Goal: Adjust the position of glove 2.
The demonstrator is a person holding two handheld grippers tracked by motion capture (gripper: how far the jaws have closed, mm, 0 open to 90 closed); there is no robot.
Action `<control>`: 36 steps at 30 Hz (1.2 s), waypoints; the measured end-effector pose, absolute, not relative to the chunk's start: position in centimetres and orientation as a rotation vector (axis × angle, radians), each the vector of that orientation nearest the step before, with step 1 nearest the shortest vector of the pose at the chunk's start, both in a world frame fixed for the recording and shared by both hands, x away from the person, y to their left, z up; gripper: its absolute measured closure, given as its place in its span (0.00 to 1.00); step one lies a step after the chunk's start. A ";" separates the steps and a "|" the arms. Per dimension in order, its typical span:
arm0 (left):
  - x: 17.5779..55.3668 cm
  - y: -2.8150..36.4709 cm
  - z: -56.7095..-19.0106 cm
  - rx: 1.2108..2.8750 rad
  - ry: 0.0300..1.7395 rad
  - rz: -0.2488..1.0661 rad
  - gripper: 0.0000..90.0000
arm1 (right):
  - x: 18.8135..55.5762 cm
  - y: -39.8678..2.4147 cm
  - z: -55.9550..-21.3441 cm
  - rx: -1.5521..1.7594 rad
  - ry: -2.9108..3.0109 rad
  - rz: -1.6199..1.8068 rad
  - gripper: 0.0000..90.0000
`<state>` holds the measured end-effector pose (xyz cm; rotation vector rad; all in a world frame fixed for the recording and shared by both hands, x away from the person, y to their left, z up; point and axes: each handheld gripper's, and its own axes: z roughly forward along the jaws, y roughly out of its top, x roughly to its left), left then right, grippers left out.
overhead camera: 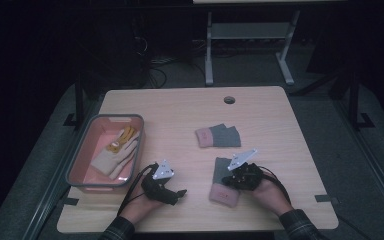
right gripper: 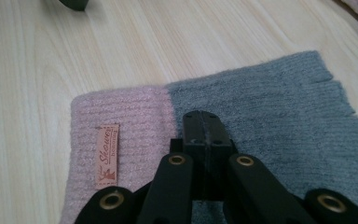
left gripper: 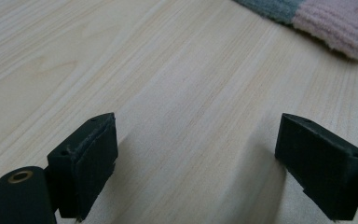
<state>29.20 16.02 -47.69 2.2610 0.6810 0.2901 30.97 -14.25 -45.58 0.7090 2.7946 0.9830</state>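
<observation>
Room: dark around you; a pale wooden table (overhead camera: pixel 180 107) takes the light, with a second table's metal legs (overhead camera: pixel 209 50) on the floor beyond its far edge.
Table detail: a round cable port (overhead camera: pixel 229 100) sits near the far edge, and tape marks (overhead camera: pixel 326 198) lie at the near corners.
Left gripper (overhead camera: pixel 172 192): you hold it low over bare wood near the table's front edge. In the left gripper view (left gripper: pixel 193 158) its jaws stand wide apart with nothing between them.
Right gripper (overhead camera: pixel 232 177): you hold it over the near glove. In the right gripper view (right gripper: pixel 204 126) its jaws are pressed together, tips down on the knit where the pink meets the grey. You cannot tell from the pictures whether any fabric is pinched between them.
Near glove (overhead camera: pixel 219 187): flat on the table under your right gripper, pink cuff toward you, grey part away from you. A small tan label (right gripper: pixel 107 156) is sewn on the cuff.
Far glove (overhead camera: pixel 218 136): same pink and grey, flat near the table's middle, well apart from both grippers. Its pink cuff points to your left.
Bin (overhead camera: pixel 80 165): grey-rimmed, pink inside, on your left side of the table, just beside your left gripper.
Bin contents: one cream glove (overhead camera: pixel 115 155) with yellow markings lies in it.
</observation>
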 end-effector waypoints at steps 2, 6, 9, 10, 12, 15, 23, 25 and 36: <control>29.2 16.0 -47.7 2.261 0.681 0.290 0.14 | 31.0 -13.7 -45.6 0.695 2.793 0.982 1.00; 29.2 16.0 -47.7 2.256 0.685 0.289 0.14 | 31.2 -12.7 -45.6 0.674 2.800 0.982 1.00; 29.2 16.0 -47.7 2.253 0.686 0.288 0.14 | 31.2 -12.2 -45.5 0.648 2.800 0.975 1.00; 29.2 16.0 -47.7 2.253 0.687 0.288 0.14 | 31.2 -12.2 -45.5 0.637 2.799 0.973 1.00; 29.2 16.0 -47.7 2.251 0.688 0.288 0.14 | 31.1 -12.5 -45.2 0.661 2.786 0.994 1.00; 29.2 16.0 -47.7 2.251 0.690 0.289 0.14 | 31.2 -13.6 -44.7 0.684 2.739 1.013 0.96; 29.2 16.0 -47.7 2.250 0.689 0.292 0.15 | 31.7 -17.9 -44.1 0.840 2.625 1.057 0.73; 29.2 16.0 -47.7 2.249 0.689 0.292 0.15 | 31.7 -19.0 -44.2 0.882 2.592 1.055 0.62; 29.2 16.0 -47.7 2.246 0.690 0.292 0.15 | 32.9 -23.2 -46.1 1.052 2.445 1.022 0.31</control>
